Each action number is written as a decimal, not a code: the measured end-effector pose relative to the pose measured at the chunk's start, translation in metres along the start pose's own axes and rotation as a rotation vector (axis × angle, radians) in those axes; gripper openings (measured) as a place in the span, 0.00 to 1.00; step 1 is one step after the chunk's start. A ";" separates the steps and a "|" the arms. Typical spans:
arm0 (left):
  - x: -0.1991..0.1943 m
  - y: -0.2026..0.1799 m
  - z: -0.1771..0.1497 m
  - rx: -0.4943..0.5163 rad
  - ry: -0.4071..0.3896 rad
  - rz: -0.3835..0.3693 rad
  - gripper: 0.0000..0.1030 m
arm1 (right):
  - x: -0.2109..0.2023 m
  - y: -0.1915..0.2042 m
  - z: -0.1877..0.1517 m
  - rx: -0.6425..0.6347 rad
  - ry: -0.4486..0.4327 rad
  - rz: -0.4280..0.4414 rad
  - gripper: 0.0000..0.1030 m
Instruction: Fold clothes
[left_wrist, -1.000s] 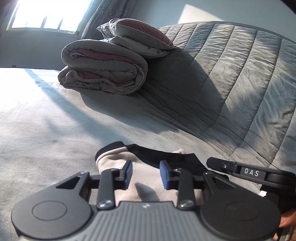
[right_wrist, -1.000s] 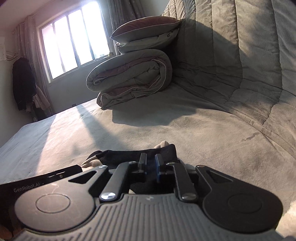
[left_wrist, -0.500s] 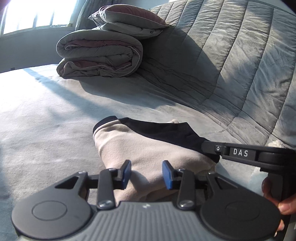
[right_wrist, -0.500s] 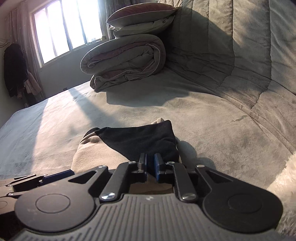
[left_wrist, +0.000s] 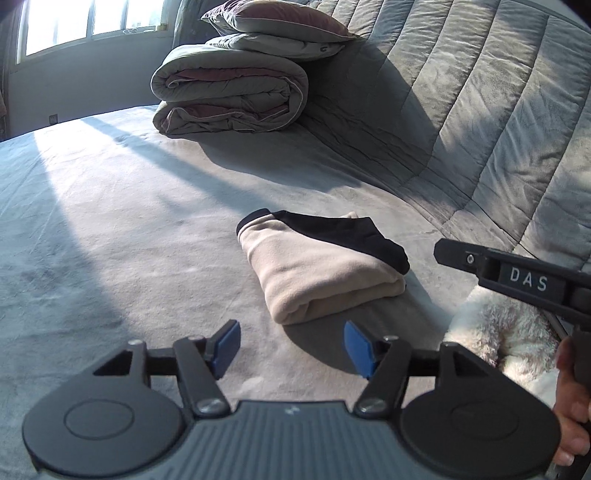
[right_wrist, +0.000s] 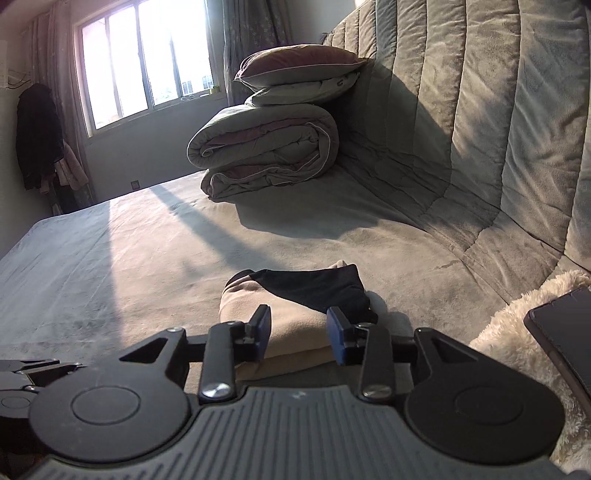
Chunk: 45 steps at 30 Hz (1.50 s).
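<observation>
1. Your left gripper (left_wrist: 291, 345) has its blue-padded jaws spread wide and holds nothing; it hangs over bare bedcover, just short of the near end of the folded garment (left_wrist: 321, 271).
2. Your right gripper (right_wrist: 298, 334) also has its jaws parted, less widely, with nothing pinched; in the right wrist view the pads frame the near edge of the folded garment (right_wrist: 291, 314), though whether they touch the cloth cannot be told.
3. Folded garment: a compact beige bundle with a black panel along its far side, lying flat on the grey bedcover (left_wrist: 129, 229), near the foot of the quilted headboard (left_wrist: 498, 110).
4. Rolled duvet (left_wrist: 229, 96), with two pillows (left_wrist: 280, 22) stacked on top, sits against the headboard, well apart from the garment.
5. At the right edge of the left wrist view, your right hand (left_wrist: 572, 413) grips the handle of the other tool, marked "DAS", above a white fluffy blanket (left_wrist: 506, 332).
6. On that same blanket (right_wrist: 517, 325) in the right wrist view lies a dark flat device (right_wrist: 565, 328).
7. Window (right_wrist: 147, 62) at the far wall; dark clothes hang to its left (right_wrist: 37, 133).
</observation>
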<state>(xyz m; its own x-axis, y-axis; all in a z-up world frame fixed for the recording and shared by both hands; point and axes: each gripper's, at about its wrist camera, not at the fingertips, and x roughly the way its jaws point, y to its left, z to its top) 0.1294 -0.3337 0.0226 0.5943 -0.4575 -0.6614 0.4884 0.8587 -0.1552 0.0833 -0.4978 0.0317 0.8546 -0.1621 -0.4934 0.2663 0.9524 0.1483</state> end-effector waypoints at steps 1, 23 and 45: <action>-0.008 0.000 -0.001 0.002 0.005 0.003 0.67 | -0.006 0.005 0.000 -0.004 0.001 -0.001 0.39; -0.103 0.012 -0.049 0.050 0.035 0.103 0.99 | -0.094 0.055 -0.035 0.152 0.024 -0.062 0.83; -0.085 0.017 -0.066 0.049 0.077 0.167 0.99 | -0.066 0.059 -0.062 0.176 0.117 -0.152 1.00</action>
<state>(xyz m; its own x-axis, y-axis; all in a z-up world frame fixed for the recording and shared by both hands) 0.0450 -0.2647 0.0277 0.6198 -0.2892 -0.7295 0.4192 0.9079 -0.0038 0.0152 -0.4150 0.0199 0.7444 -0.2589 -0.6155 0.4698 0.8581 0.2073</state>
